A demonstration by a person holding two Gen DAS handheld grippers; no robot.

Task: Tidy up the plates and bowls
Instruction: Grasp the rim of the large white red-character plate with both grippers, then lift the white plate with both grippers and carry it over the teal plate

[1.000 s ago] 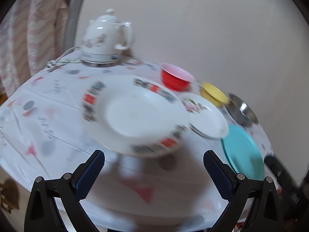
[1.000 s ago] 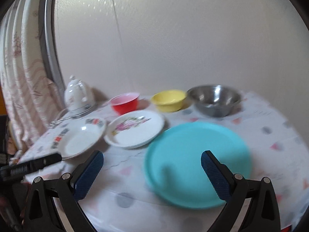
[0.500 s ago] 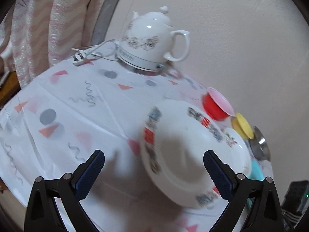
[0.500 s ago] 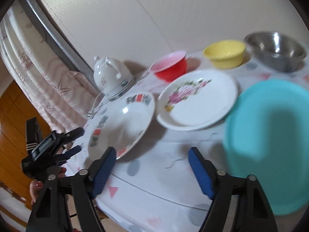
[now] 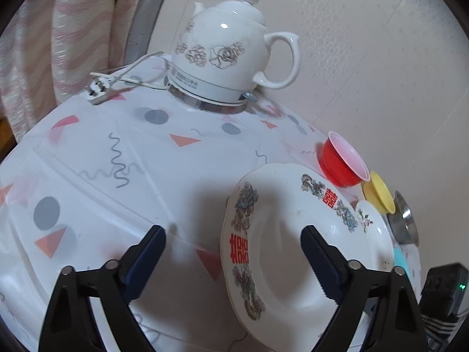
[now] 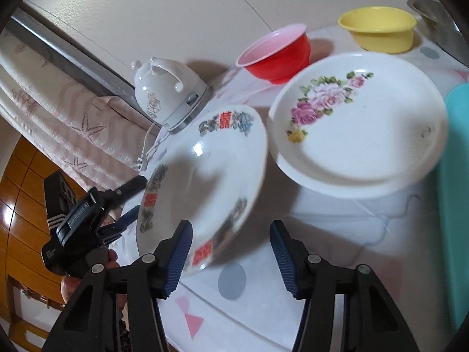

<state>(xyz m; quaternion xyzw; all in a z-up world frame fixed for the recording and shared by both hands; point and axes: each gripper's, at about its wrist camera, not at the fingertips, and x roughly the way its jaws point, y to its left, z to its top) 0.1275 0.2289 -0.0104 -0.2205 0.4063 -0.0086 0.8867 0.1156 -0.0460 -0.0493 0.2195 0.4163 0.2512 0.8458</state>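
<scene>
beside the dragon plate, both grippers agape

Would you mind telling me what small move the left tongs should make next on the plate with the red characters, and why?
Probably ease the left tongs forward and slightly right, so the rim of the red-character plate sits between the open fingers before closing. At present one finger hangs over the plate's well and the other over the tablecloth, and neither appears to touch the plate.

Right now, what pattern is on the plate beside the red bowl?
Pink roses with green leaves on the white plate; clearest in the right wrist view.
</scene>
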